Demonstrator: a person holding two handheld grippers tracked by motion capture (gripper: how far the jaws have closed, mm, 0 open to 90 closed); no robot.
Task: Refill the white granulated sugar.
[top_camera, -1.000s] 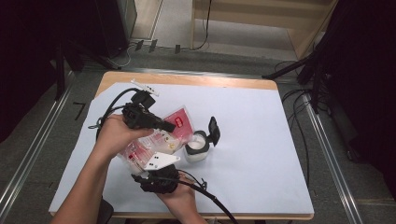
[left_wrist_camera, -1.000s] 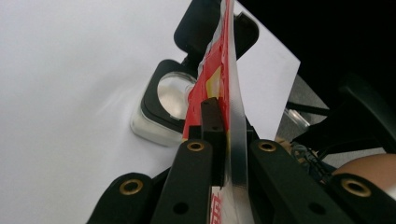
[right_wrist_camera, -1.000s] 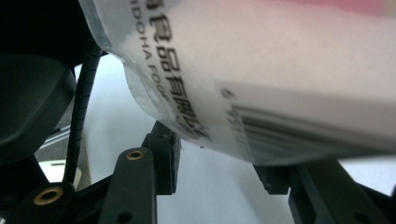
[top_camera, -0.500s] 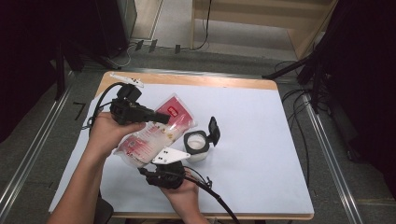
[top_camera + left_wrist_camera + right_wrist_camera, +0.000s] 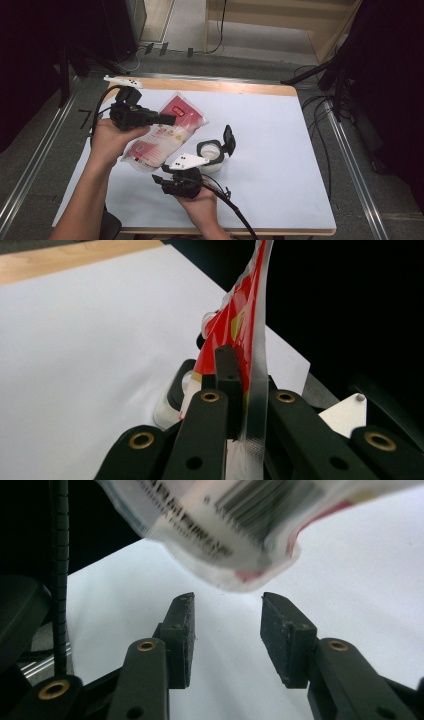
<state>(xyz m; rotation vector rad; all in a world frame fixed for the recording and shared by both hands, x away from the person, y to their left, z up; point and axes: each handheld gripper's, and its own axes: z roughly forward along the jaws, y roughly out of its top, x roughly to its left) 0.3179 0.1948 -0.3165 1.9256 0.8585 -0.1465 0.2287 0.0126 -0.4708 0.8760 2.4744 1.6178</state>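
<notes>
We have the red-and-white pouch clamped by its upper edge in the left claw, jaws shut tight on the film, the pouch held up off the white table. Its long axis runs diagonally down from that claw toward the person, just left of the open white jar. Our right claw sits right below the pouch's free bottom corner, jaws about half open, holding nothing. So the right claw is nearer that corner; we judge its next grab lies straight ahead.
</notes>
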